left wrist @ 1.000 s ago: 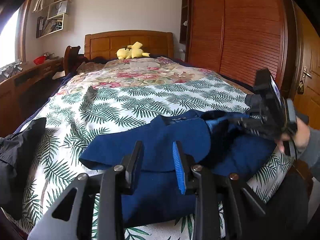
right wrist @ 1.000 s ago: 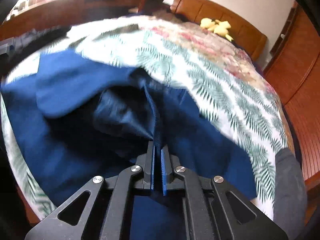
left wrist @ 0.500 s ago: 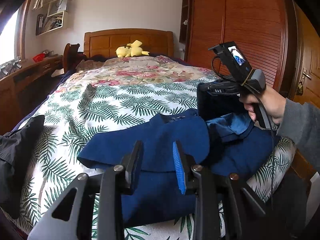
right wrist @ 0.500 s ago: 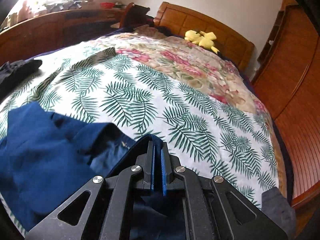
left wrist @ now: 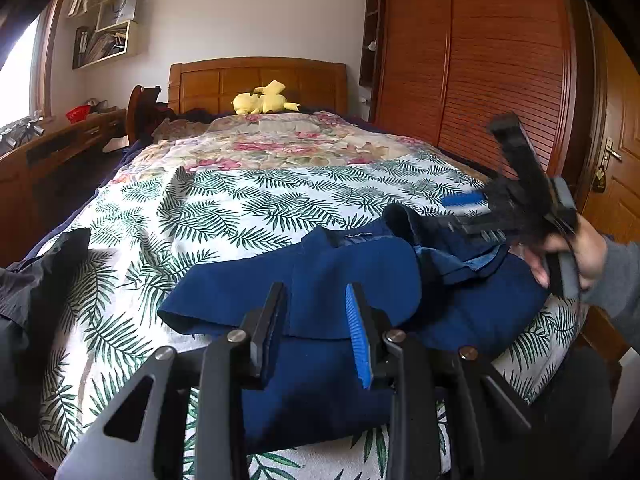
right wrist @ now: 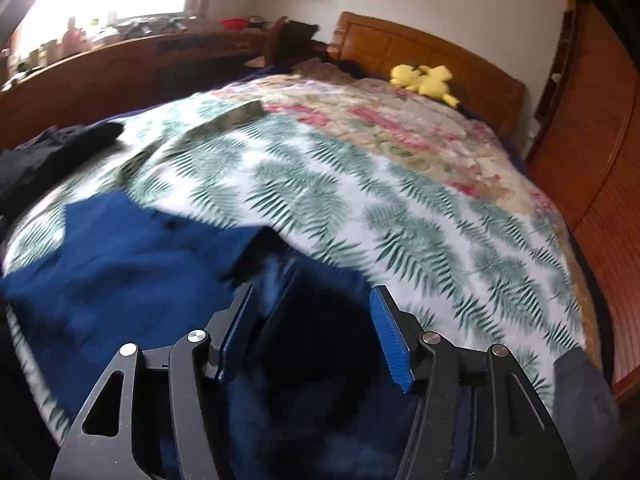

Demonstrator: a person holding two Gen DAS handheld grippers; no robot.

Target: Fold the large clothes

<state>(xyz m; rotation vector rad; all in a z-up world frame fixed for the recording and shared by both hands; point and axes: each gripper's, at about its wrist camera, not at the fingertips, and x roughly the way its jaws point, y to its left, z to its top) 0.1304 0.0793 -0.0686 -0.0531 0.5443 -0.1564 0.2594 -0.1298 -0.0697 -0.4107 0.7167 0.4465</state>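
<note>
Half a second ago the right gripper (right wrist: 316, 336) was pinched shut on a fold of the dark blue garment (left wrist: 320, 320); now its two fingers stand wide apart with nothing between them, and it has dropped low over the cloth on the right side of the pile. From the left camera that same tool appears blurred, held in the person's right hand (left wrist: 576, 256), one blue pad (left wrist: 464, 200) pointing across the bed.

That blue garment lies bunched at the foot end of the bed, on the white bedspread printed with green fern leaves (left wrist: 248, 208). One flat panel is laid over the rest, and a collar with a lighter blue lining sticks up on the right side. Its near edge reaches the mattress edge.

Over the near part of the garment hovers the left gripper (left wrist: 316, 332), its jaws parted and empty.

A crumpled black piece of clothing (left wrist: 36, 292) sits on the left edge of the bed, apart from the blue one. Further up lies a floral quilt (left wrist: 288, 144), then a yellow plush toy (left wrist: 264, 98) against the wooden headboard (left wrist: 256, 78). A slatted wooden wardrobe (left wrist: 492, 68) fills the right wall, and a long wooden desk (left wrist: 60, 144) runs along the left under the window.
</note>
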